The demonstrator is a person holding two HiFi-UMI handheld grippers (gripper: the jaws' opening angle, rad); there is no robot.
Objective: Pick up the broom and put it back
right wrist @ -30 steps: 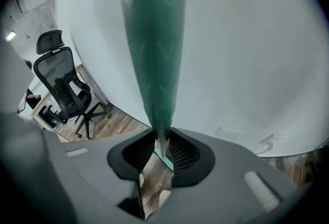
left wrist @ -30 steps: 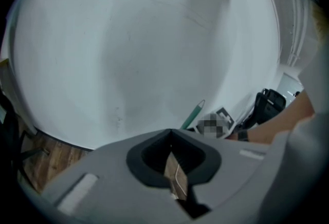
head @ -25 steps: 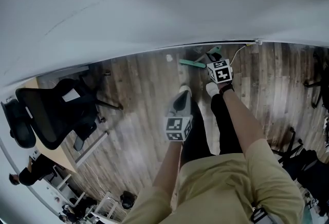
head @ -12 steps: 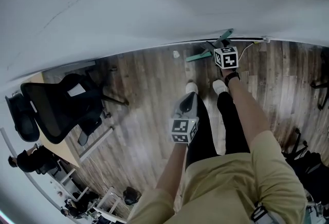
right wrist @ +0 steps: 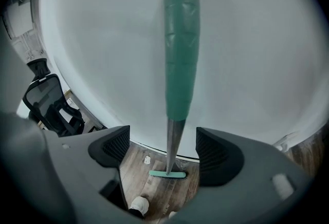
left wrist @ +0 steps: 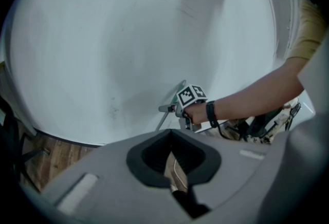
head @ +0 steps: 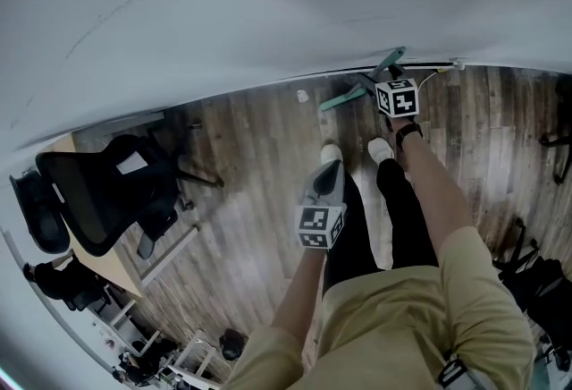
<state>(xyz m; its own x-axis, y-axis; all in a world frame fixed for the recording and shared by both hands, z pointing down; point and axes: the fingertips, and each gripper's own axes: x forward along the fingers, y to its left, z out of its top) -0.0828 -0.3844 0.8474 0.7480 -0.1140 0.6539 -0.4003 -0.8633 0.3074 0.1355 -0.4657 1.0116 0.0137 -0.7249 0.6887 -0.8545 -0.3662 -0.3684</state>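
Note:
The broom leans upright against the white wall, its green head (right wrist: 167,173) flat on the wood floor. Its metal shaft (right wrist: 172,143) runs up into a green grip (right wrist: 181,38). My right gripper (right wrist: 165,152) straddles the shaft; its jaws are opening, and both pads (right wrist: 110,148) stand clear of it. From the head view the broom (head: 347,97) stands at the baseboard, just left of the right gripper's marker cube (head: 398,97). My left gripper (head: 328,169) hangs over the person's legs, jaws together and empty. The left gripper view shows its closed tips (left wrist: 171,133).
A black office chair (head: 98,191) and a desk corner (head: 98,263) stand at the left. A white cable (head: 429,75) runs along the baseboard to the right. The person's shoes (head: 331,153) are just behind the broom. Dark chair legs (head: 536,276) are at the right.
The right gripper has carried the broom closer to the wall, and the handle now rests against it. The left gripper has stayed where it was.

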